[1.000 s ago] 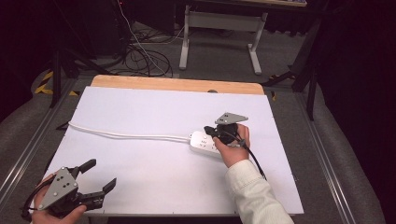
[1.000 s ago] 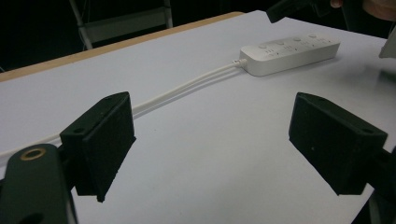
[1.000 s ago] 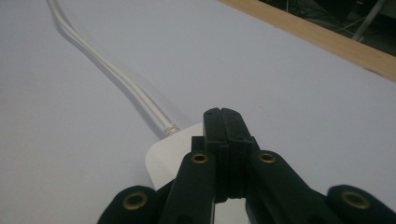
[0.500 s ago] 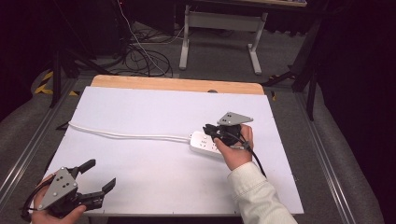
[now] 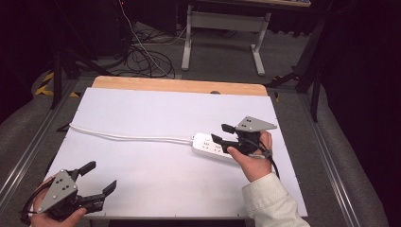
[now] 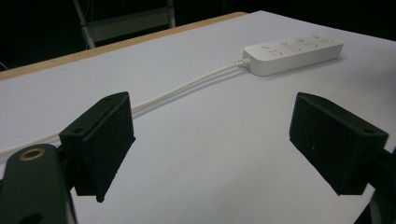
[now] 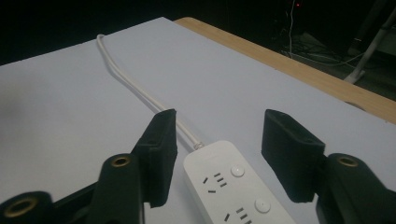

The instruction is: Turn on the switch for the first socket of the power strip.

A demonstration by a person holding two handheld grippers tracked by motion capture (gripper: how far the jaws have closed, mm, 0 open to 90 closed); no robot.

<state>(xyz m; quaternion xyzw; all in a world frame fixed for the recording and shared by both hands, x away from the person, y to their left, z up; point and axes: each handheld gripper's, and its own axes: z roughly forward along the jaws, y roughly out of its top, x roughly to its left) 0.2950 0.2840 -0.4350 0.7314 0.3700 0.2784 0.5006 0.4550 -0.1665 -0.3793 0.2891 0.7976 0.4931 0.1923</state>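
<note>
Table (image 5: 156, 109): white sheet, flat, bare under both tongs.
Power strip (image 5: 213, 146): lies between spread jaws of right gripper (image 5: 222, 134), its cable end just beyond jaw tips. Likely rigid plastic, light, smooth, maybe slippery; take across narrow sides.
Cord (image 5: 127, 137): limp, will drag.
Left gripper (image 5: 100, 177): jaws wide, empty, well apart from strip.

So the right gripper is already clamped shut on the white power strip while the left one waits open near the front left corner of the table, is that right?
Not quite. The right gripper is open, its jaws spread to either side of the white power strip without closing on it, as the right gripper view shows. The rest holds: the left gripper waits open near the table's front left corner.
</note>
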